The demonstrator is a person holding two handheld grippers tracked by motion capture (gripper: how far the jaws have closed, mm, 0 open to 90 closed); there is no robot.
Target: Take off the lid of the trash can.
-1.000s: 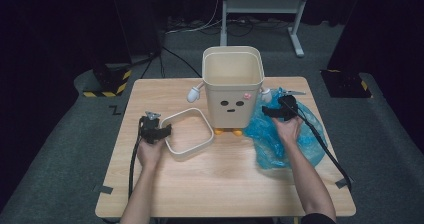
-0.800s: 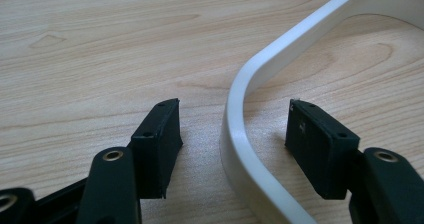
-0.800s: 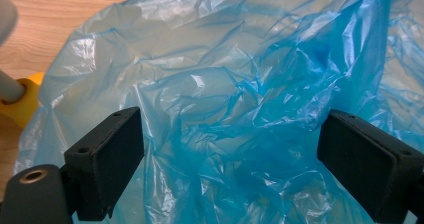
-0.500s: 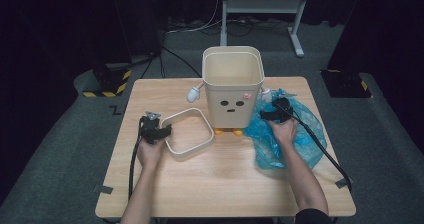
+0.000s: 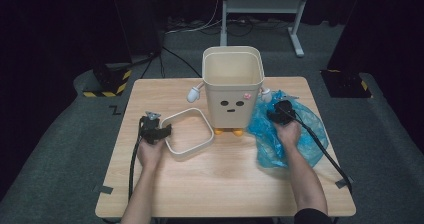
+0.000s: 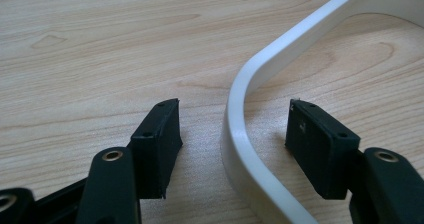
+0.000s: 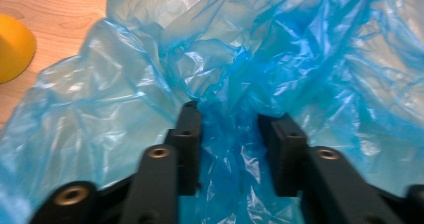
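Two grippers work the wooden table (image 5: 225, 179). The right gripper (image 7: 232, 121) has just been closing, its jaws gathering a fold of the crumpled blue plastic bag (image 7: 300, 59) lying right of the cream face-printed bin (image 5: 232, 86). The left gripper (image 6: 232, 129) straddles the wall of the cream square plastic rim (image 6: 280, 49), jaws spread, not touching it.

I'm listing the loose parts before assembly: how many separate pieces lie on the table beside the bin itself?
2: the white square ring left of the bin, and the blue plastic bag to its right. Nothing else shows.
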